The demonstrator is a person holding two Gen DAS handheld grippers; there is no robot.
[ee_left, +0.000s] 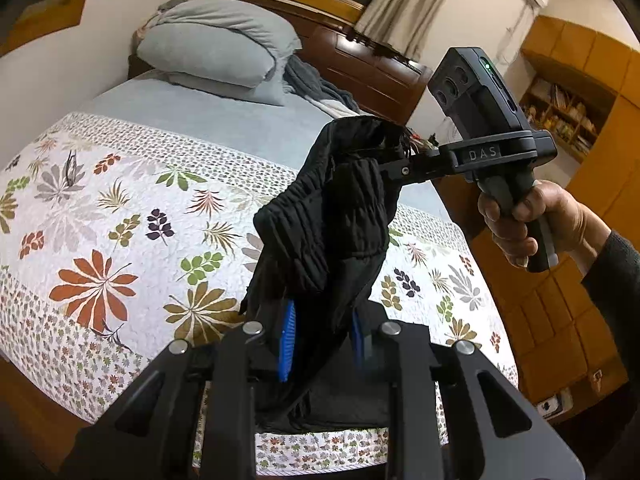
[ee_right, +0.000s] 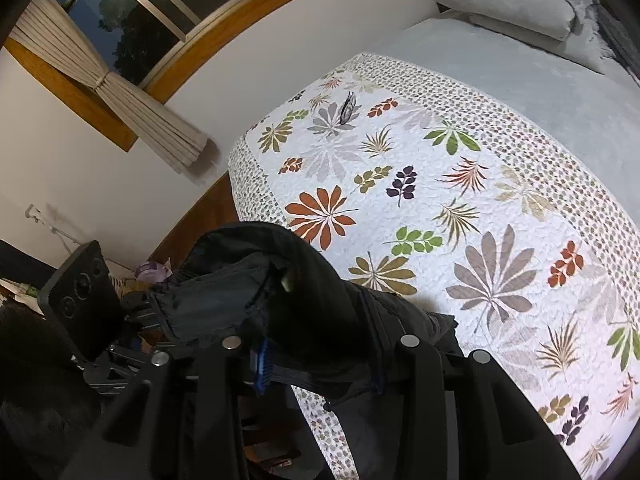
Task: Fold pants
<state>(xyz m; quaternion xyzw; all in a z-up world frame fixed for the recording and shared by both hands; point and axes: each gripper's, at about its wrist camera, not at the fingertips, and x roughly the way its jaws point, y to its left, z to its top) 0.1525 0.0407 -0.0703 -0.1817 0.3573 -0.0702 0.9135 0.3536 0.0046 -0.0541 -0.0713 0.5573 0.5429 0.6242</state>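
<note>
Black pants (ee_left: pixel 332 224) hang in the air above the bed, bunched at the elastic waistband. My left gripper (ee_left: pixel 324 344) is shut on the lower part of the cloth, which runs between its blue pads (ee_left: pixel 287 340). My right gripper (ee_left: pixel 396 156), seen in the left wrist view, is shut on the waistband higher up and to the right, with a hand on its handle. In the right wrist view the pants (ee_right: pixel 304 304) drape over my right gripper (ee_right: pixel 316 364) and hide most of its fingers. The left gripper's body (ee_right: pixel 80 296) shows at the left there.
A bed with a floral quilt (ee_left: pixel 120 216) lies below and ahead; it also shows in the right wrist view (ee_right: pixel 460 208). Grey pillows (ee_left: pixel 216 48) and a wooden headboard (ee_left: pixel 360 60) are at the far end. Wooden cabinets (ee_left: pixel 560 280) stand to the right.
</note>
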